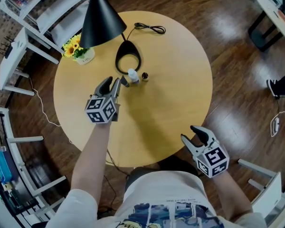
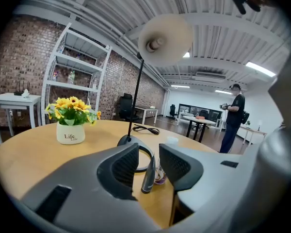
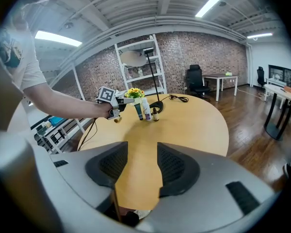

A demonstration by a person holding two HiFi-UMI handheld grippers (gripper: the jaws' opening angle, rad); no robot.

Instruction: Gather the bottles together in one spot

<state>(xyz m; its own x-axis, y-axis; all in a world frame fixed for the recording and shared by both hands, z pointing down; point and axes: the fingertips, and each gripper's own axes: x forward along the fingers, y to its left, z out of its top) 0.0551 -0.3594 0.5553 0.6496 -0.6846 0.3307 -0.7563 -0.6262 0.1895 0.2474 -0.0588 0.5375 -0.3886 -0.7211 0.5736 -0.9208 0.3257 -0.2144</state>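
Three bottles stand close together on the round wooden table (image 1: pixel 175 99), beside the lamp's ring base (image 1: pixel 128 57): a slim dark tube (image 1: pixel 125 81), a white bottle (image 1: pixel 133 75) and a small dark bottle (image 1: pixel 145 75). My left gripper (image 1: pixel 114 81) is at the tube. In the left gripper view the tube (image 2: pixel 148 174) stands upright between the jaws of this gripper (image 2: pixel 149 154) with a gap on each side, so it is open. The small bottle (image 2: pixel 160 175) shows just behind. My right gripper (image 1: pixel 190 133) hovers open and empty at the table's near edge, far from the bottles (image 3: pixel 146 108).
A black lamp shade (image 1: pixel 100 15) hangs over the table's far left. A white pot of yellow flowers (image 1: pixel 79 50) stands left of the lamp base, and a black cable (image 1: pixel 150 28) lies at the far edge. White shelving (image 1: pixel 19 56) stands left of the table. A person (image 2: pixel 233 116) stands far off.
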